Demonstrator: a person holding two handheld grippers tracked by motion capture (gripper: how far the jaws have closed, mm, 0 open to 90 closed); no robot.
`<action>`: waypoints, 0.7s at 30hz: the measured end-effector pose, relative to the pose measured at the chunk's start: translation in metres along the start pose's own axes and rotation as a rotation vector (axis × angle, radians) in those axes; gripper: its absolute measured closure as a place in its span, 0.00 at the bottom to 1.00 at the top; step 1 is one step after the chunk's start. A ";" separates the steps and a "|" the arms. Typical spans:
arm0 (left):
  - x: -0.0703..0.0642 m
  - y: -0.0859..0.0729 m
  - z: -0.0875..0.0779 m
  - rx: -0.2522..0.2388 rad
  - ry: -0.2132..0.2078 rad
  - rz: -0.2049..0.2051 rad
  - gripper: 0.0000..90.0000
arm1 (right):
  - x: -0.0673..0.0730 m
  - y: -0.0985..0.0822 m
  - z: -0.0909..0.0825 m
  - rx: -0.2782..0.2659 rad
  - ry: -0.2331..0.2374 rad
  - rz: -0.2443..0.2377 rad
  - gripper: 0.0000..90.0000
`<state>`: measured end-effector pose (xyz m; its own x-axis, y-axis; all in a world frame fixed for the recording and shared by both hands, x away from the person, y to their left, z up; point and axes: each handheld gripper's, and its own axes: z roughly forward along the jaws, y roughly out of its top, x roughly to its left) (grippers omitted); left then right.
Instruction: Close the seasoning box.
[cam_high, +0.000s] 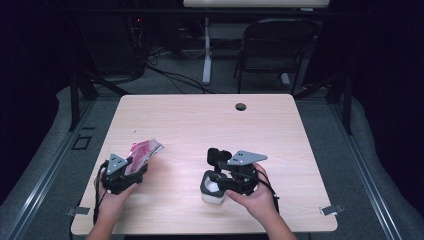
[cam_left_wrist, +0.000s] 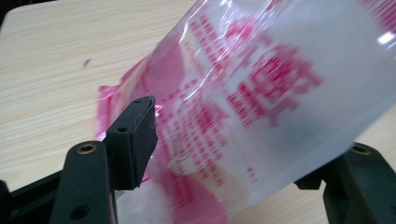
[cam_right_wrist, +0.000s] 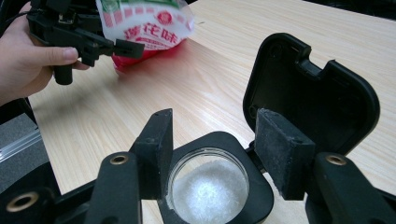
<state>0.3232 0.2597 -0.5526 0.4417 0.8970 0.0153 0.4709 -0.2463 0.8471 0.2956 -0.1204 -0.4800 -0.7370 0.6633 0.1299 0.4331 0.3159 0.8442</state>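
Item one, the bag (cam_high: 144, 152): a pink-and-clear printed plastic pouch lying on the table (cam_high: 190, 125) at about eight o'clock from its centre. My left gripper (cam_high: 131, 169) has its jaws spread as wide as they go. In the left gripper view the bag (cam_left_wrist: 261, 107) lies between them, and only the left pad (cam_left_wrist: 137, 140) is seen against the film; I cannot tell if the other pad touches.

Item two, the container (cam_high: 214, 189): a white, square-shouldered tub with a black collar, at about five o'clock, its hinged black lid (cam_right_wrist: 310, 91) standing open. My right gripper (cam_right_wrist: 226, 140) has parted jaws set to either side of the round mouth, the right pad close beside the lid hinge. White granules (cam_right_wrist: 210, 189) fill the mouth.

Item three, the surface: pale wood-grain laminate with rounded corners and a cable hole (cam_high: 241, 106) at twelve o'clock.

Item four, the room: dark, grey carpet, a folding chair (cam_high: 272, 47) beyond the table at one o'clock.
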 end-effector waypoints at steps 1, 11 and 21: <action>-0.004 0.001 0.001 0.003 -0.015 0.021 0.39 | 0.000 0.000 0.000 0.000 0.000 0.000 0.52; -0.039 0.007 0.004 0.002 -0.086 0.119 0.40 | -0.001 0.001 -0.001 -0.007 -0.005 0.002 0.52; -0.063 0.007 0.010 0.026 -0.138 0.166 0.40 | -0.003 0.003 -0.007 -0.022 -0.009 0.006 0.52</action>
<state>0.3063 0.1980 -0.5532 0.6145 0.7849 0.0790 0.4014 -0.3973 0.8253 0.2954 -0.1262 -0.4739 -0.7298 0.6710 0.1307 0.4262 0.2971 0.8545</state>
